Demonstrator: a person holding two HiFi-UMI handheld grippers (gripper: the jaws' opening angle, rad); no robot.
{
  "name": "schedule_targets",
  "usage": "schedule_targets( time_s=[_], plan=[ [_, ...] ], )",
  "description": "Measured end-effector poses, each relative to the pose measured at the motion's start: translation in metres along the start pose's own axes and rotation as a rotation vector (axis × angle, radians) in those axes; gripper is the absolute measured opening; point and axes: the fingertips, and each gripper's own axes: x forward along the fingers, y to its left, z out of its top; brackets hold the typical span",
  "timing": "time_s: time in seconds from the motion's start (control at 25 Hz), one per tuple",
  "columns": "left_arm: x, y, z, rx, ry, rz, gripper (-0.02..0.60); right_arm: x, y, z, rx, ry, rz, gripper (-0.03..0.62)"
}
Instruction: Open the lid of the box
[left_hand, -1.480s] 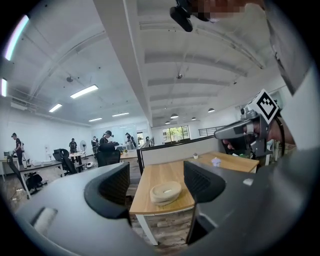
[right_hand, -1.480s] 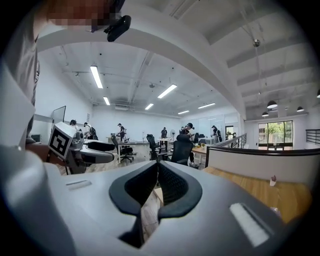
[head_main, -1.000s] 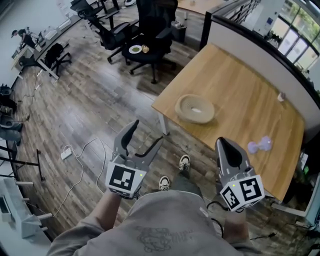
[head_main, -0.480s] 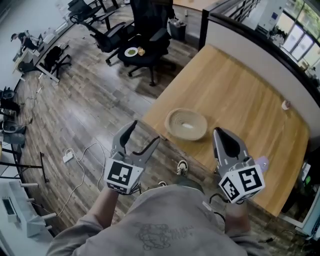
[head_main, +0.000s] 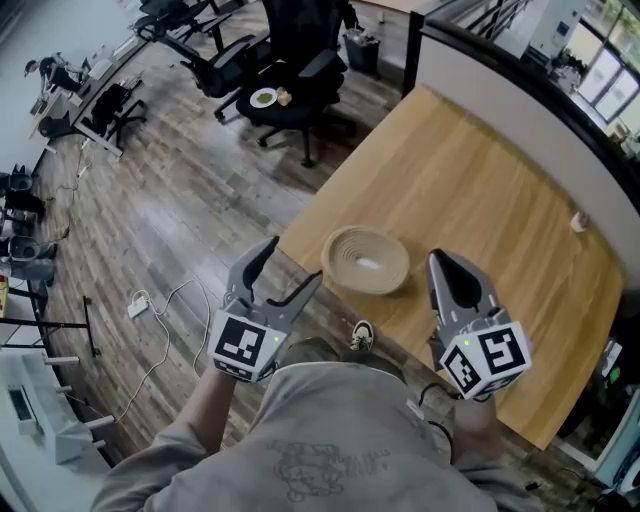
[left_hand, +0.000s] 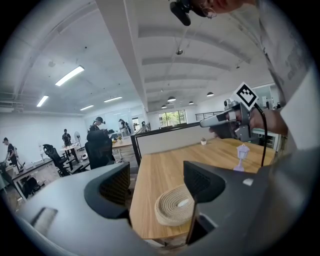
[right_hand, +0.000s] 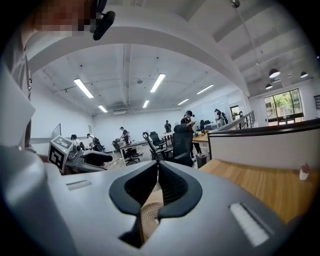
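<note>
Head view shows the round woven box (head_main: 365, 260) near the desk (head_main: 480, 190) edge, just ahead of both grippers and touched by neither. The left gripper (head_main: 294, 262) has its jaws released, spread wide and empty. The right gripper (head_main: 440, 262) is clenched on nothing. Right gripper view gives only a sliver of the box beneath the closed jaws, and left gripper view hides its right side behind one jaw. Where lid meets body cannot be made out.

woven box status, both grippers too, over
Left gripper open, empty. Right gripper shut, empty. Woven box untouched near table edge, lid looks on. Nothing in the way.
</note>
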Motion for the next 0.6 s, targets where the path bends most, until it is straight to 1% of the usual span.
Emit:
schedule_targets(
  time_s=[0.12, 0.32, 0.4, 0.52, 0.6],
  plan=[
    [0.008, 0.009, 0.001, 0.012, 0.011, 0.011, 0.336, 0.004, -0.005, -0.001, 0.008, 0.011, -0.005, 0.017],
    [0.023, 0.02, 0.008, 0.032, -0.005, -0.034, 0.336, 0.01, -0.011, -0.001, 0.014, 0.024, -0.034, 0.017],
    [0.027, 0.023, 0.003, 0.042, 0.009, -0.047, 0.336, 0.013, -0.013, -0.001, 0.01, 0.028, -0.057, 0.017],
    [0.035, 0.026, -0.011, 0.066, 0.036, -0.09, 0.336, 0.021, -0.014, -0.009, -0.005, 0.055, -0.091, 0.017],
    [0.042, 0.028, -0.017, 0.079, 0.034, -0.133, 0.337, 0.029, -0.012, -0.016, 0.001, 0.078, -0.101, 0.017]
  ],
)
